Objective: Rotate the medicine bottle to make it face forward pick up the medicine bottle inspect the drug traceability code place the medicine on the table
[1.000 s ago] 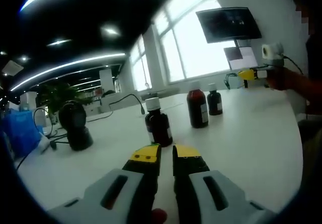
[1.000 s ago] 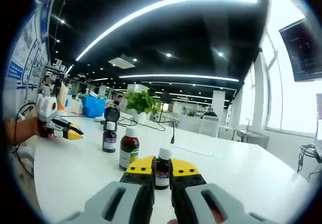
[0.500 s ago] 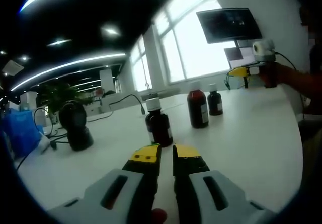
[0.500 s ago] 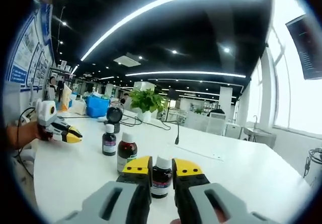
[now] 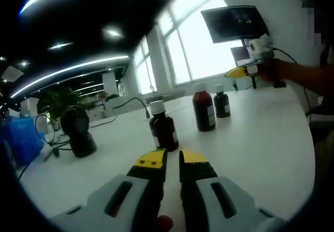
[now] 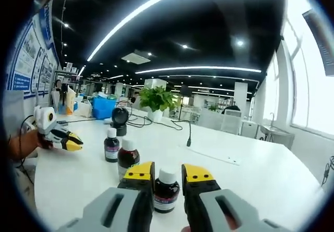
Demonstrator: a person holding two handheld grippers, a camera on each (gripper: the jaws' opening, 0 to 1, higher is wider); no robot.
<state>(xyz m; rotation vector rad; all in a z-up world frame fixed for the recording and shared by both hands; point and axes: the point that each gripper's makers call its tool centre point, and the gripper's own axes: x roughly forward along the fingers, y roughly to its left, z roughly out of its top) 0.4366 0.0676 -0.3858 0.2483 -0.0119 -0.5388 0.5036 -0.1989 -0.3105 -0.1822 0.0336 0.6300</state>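
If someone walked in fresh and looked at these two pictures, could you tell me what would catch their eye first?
Probably the three dark medicine bottles on the white table: in the left gripper view, one white-capped bottle stands just beyond the left gripper, two more farther off. In the right gripper view, the right gripper frames a small bottle between its yellow-tipped jaws, with a green plant behind.

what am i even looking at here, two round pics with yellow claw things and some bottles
A person holds a handheld gripper in each hand, and a fisheye camera rides on each one. The left gripper view looks along the left gripper, its yellow-tipped fingers nearly together, with nothing between them. The right gripper view looks along the right gripper, with a small medicine bottle between its fingers; I cannot tell if they press on it. Three dark bottles with white caps stand on the white table. The other gripper also appears in each view.
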